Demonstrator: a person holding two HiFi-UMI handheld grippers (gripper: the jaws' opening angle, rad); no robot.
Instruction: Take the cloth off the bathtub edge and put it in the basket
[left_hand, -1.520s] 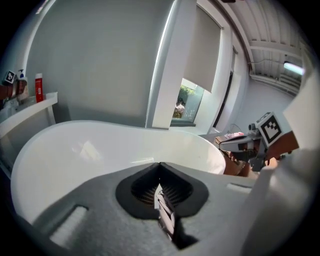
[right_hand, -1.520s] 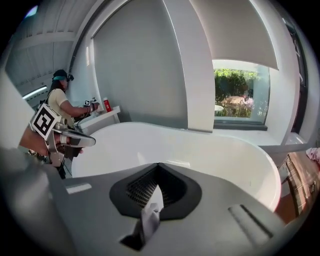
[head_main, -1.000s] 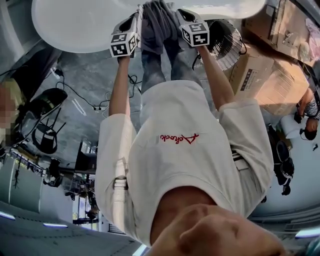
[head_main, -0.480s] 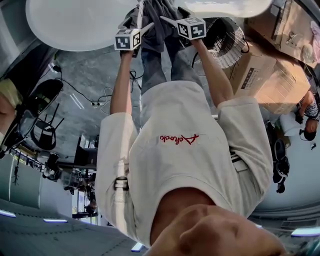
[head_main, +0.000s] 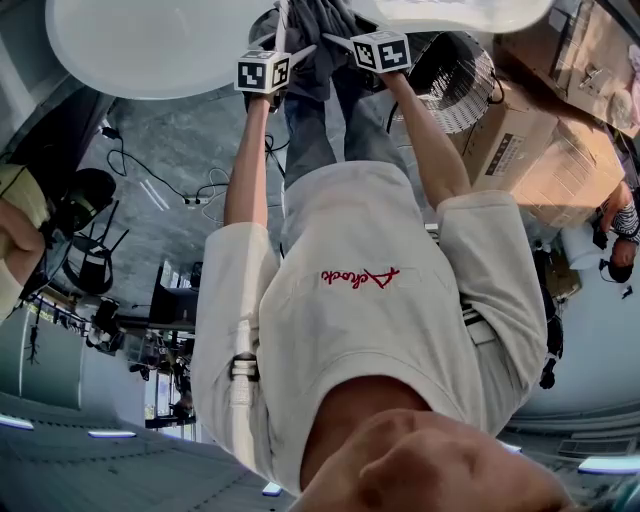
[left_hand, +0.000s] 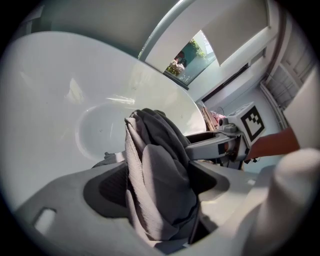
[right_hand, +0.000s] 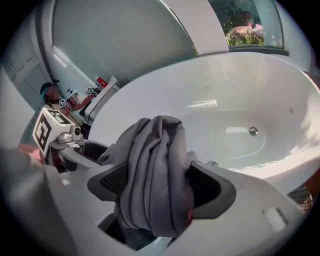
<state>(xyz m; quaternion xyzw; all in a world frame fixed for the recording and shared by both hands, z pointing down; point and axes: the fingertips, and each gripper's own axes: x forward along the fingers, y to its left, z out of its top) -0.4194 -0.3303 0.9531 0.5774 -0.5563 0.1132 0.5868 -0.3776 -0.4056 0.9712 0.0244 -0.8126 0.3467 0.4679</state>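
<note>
A grey cloth (head_main: 315, 30) hangs folded over the rim of the white bathtub (head_main: 150, 50). Both grippers straddle it from the same side. In the left gripper view the cloth (left_hand: 150, 135) fills the gap of my left gripper (left_hand: 157, 180). In the right gripper view the cloth (right_hand: 155, 145) sits between the pads of my right gripper (right_hand: 157, 185). Both pairs of jaws have just been opening and stand wide, with the cloth between them and no squeeze visible. In the head view the left gripper (head_main: 295, 35) and right gripper (head_main: 345, 28) flank the cloth.
A round wire basket (head_main: 455, 85) stands on the floor right of the tub, beside cardboard boxes (head_main: 540, 150). Cables (head_main: 200, 190) trail over the grey floor. A black chair (head_main: 85, 215) and a seated person (head_main: 20, 230) are at the left. The tub's drain (right_hand: 253, 131) shows inside.
Both grippers went from shut to wide open and moved down onto the cloth on the tub rim. The cloth still hangs on the rim.
</note>
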